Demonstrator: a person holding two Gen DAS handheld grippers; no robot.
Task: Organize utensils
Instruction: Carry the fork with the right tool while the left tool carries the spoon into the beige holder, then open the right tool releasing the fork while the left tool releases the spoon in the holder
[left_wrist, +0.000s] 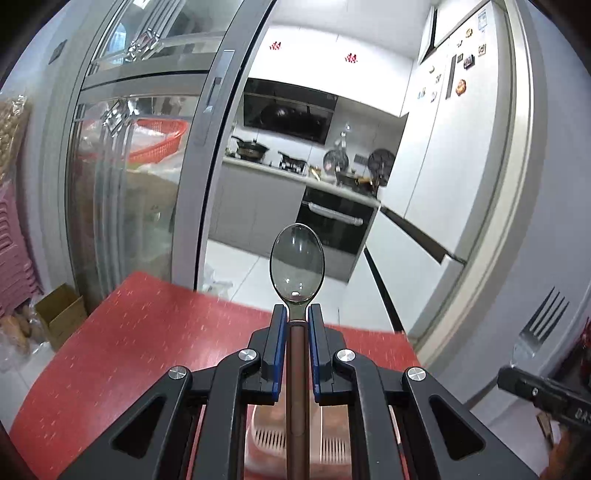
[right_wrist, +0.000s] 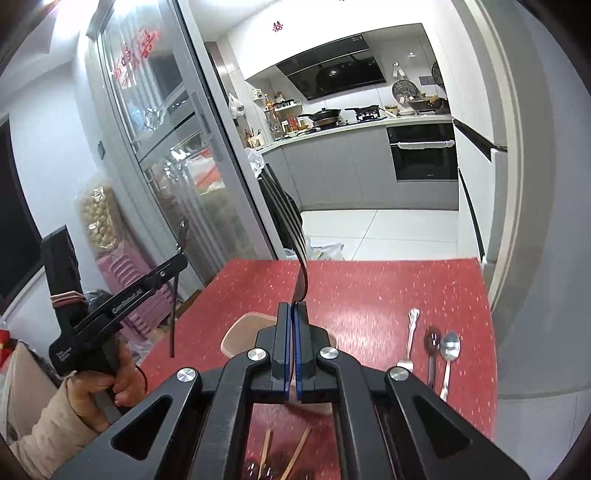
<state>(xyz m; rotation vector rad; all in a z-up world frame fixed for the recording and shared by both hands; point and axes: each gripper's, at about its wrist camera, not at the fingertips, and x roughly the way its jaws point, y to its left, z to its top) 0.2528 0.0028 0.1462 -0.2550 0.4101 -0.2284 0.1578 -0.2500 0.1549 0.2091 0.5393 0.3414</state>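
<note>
My left gripper (left_wrist: 297, 312) is shut on a spoon (left_wrist: 297, 264) with a brown handle, bowl pointing up and forward above the red table (left_wrist: 129, 339). A pink slotted utensil holder (left_wrist: 269, 435) lies below it. My right gripper (right_wrist: 294, 308) is shut on a dark fork (right_wrist: 284, 214), seen edge on, tines raised; the fork also shows at the right of the left wrist view (left_wrist: 541, 325). The left gripper with its spoon shows at the left of the right wrist view (right_wrist: 162, 277). The holder's rim (right_wrist: 236, 332) sits under the right gripper.
On the table's right lie a silver fork (right_wrist: 410, 339), a dark spoon (right_wrist: 431, 350) and a silver spoon (right_wrist: 450, 354). Wooden-handled utensils (right_wrist: 291, 458) lie near the front edge. A glass sliding door (left_wrist: 147, 184), pink stools (right_wrist: 125, 288) and the kitchen stand beyond.
</note>
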